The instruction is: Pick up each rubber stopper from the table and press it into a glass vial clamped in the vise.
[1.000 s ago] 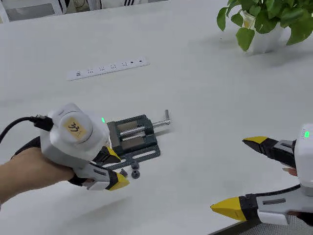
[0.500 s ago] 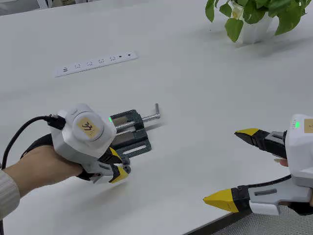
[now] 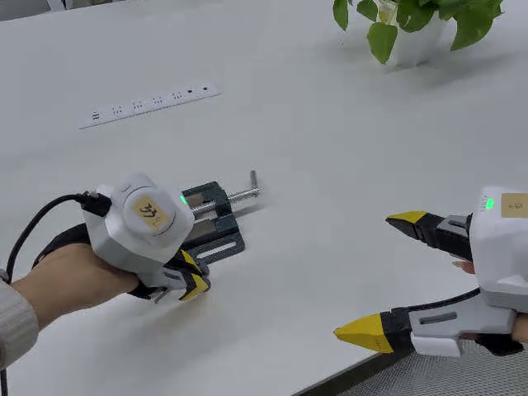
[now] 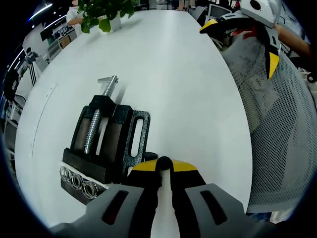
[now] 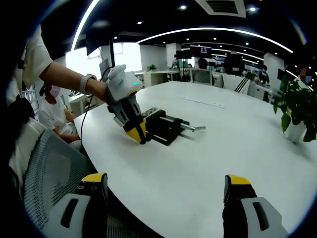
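Note:
My left gripper (image 3: 190, 285) rests low on the table just in front of the dark vise (image 3: 216, 216). Its yellow tips are shut on a small black rubber stopper (image 4: 163, 161). The vise (image 4: 106, 136) lies to the left of the tips in the left gripper view, with a row of glass vial rims (image 4: 77, 180) at its near end. My right gripper (image 3: 381, 276) hangs open over the table's near right edge, far from the vise. The right gripper view shows its open tips (image 5: 166, 183), and beyond them the left gripper (image 5: 136, 131) beside the vise (image 5: 166, 126).
A white power strip (image 3: 148, 105) lies at the back left of the table and a potted plant (image 3: 404, 25) at the back right. A grey mesh chair (image 4: 282, 124) stands past the table edge. People sit in the background of the right gripper view.
The left gripper has dropped onto the loose stoppers in front of the vise and closed its jaws; those stoppers are now hidden under it. The right gripper stays open.

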{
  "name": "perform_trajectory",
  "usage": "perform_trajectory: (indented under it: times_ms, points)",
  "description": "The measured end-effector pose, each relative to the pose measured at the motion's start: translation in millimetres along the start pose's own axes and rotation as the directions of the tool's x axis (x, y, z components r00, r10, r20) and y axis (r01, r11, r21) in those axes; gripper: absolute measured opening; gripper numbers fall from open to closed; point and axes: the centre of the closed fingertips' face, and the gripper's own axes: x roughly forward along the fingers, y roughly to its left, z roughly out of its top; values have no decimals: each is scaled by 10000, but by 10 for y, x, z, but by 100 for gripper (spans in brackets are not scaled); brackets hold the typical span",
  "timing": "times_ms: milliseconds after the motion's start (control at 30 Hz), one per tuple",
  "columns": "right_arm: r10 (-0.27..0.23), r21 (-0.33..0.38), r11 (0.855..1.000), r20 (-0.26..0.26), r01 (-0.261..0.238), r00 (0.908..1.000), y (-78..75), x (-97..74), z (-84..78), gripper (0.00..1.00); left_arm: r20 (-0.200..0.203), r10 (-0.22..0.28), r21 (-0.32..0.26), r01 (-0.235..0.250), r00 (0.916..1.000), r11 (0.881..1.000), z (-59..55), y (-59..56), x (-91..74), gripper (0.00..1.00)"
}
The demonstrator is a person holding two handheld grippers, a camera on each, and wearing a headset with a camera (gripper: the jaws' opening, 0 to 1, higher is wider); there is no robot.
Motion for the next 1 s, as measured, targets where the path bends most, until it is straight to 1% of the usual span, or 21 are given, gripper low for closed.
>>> perform_trajectory:
  times_ms: [33, 100, 233, 400, 467, 633, 733, 867, 900, 933, 1000]
  points:
    - [8, 3, 10000, 5, -8, 10000, 0, 0, 0, 97, -77, 37, 69, -37, 10000, 10000, -10, 4, 8, 6]
    - [4, -11, 10000, -6, -4, 10000, 3, 1, 2, 97, -60, 25, 55, -25, 10000, 10000, 7, -5, 10, 6]
    - [8, 8, 10000, 1, -8, 10000, 5, 6, 5, 97, -154, 15, 21, -15, 9999, 10000, -1, -1, 16, 5]
    - [20, 0, 10000, 1, -20, 10000, 8, 10, 2, 97, -392, 25, 36, -24, 9992, 10000, -2, -20, 19, 5]
    - [32, -13, 10000, -5, -32, 10000, 11, 10, 0, 97, -485, 31, 54, -29, 9988, 10000, -18, -5, 14, 4]
    - [40, -25, 10000, -4, -40, 10000, 19, 8, 0, 96, -664, 35, 11, -35, 9978, 10000, -35, 3, 16, 4]
    - [61, -37, 10000, 13, -61, 10000, 26, 5, 6, 96, -708, 31, -146, -42, 9975, 9999, -38, 7, 12, 3]
    - [91, -86, 9999, 1, -91, 10000, 42, 3, 22, 97, -621, 136, -171, -147, 9980, 9997, -43, 11, -12, 3]
    - [98, -95, 9999, 2, -98, 10000, 44, 3, 27, 97, -533, 140, -265, -154, 9985, 9995, -39, 21, -24, 3]
    - [104, -126, 9999, 6, -103, 9999, 44, 4, 34, 97, -296, 85, -580, -102, 9995, 9983, -14, 18, -44, 3]
    - [134, -171, 9998, -1, -134, 9999, 45, 9, 48, 96, 179, 83, -923, -66, 9998, 9957, 47, 5, -127, 3]
